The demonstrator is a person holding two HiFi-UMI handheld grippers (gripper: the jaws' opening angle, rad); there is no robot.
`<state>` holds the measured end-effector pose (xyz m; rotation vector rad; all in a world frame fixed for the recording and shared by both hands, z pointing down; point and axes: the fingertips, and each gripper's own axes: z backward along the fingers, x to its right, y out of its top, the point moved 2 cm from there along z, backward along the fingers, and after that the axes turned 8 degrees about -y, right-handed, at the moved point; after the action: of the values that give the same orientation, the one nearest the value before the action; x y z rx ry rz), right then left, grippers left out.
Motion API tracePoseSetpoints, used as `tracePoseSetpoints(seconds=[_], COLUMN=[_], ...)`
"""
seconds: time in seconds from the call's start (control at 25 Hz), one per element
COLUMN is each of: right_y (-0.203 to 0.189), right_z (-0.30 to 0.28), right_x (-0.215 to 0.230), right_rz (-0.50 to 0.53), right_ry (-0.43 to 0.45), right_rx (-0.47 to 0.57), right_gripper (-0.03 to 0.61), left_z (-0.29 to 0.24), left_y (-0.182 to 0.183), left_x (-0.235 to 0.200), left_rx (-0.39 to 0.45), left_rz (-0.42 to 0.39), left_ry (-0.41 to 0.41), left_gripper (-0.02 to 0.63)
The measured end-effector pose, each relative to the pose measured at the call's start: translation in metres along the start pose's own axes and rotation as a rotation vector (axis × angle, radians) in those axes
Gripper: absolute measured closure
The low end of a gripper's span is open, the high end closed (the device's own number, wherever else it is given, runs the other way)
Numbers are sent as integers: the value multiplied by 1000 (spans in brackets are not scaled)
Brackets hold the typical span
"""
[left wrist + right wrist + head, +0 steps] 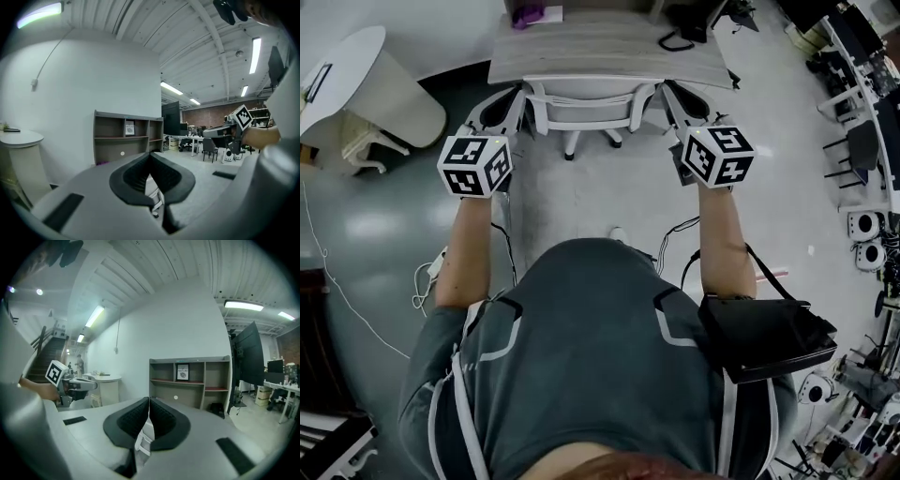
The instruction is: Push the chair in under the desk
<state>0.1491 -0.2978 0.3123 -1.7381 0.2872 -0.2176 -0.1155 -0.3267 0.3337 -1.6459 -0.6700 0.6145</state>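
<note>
Both arms are out in front, and the white chair (589, 105) sits with its back toward the person and its seat partly beneath the wood-grain counter (609, 52). Its wheeled base (572, 150) is out on the grey floor (581, 202).

The left gripper (502, 108) is at the chair's left side and the right gripper (682, 105) at its right, so the backrest lies between them. Whether either one touches the frame can't be made out from above.

In the left gripper view the dark fingers (133, 176) meet at their tips with nothing clamped between them. A sliver of white chair frame (155, 198) shows through the gap lower down. It's the same in the right gripper view: the fingers (164, 420) are together at the tips, nothing is held, and the white frame (144, 439) peeks through below.

Behind the counter stands a brown shelf unit (126, 136), with a framed card (183, 372) in one bay. On the counter's far edge lie a purple item (525, 14) and a black cable (678, 39). A round white side counter (347, 66) stands off to the left.
</note>
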Motion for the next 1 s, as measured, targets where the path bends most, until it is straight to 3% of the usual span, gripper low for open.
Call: tracePoseSetpoints(seconds=[0.24, 0.64, 1.0], right_y=[4, 11, 8], right_z=[0, 5, 10], right_x=[22, 43, 47], right_rz=[-9, -13, -33], right_ry=[17, 31, 16], right_rx=[-8, 16, 25], right_gripper=[551, 551, 551], left_z=[-16, -20, -20], left_y=[17, 26, 21], left_x=[13, 18, 27], left_rx=[26, 58, 50], left_rz=[33, 17, 39], left_ry=[16, 135, 132], left_gripper=[604, 604, 604])
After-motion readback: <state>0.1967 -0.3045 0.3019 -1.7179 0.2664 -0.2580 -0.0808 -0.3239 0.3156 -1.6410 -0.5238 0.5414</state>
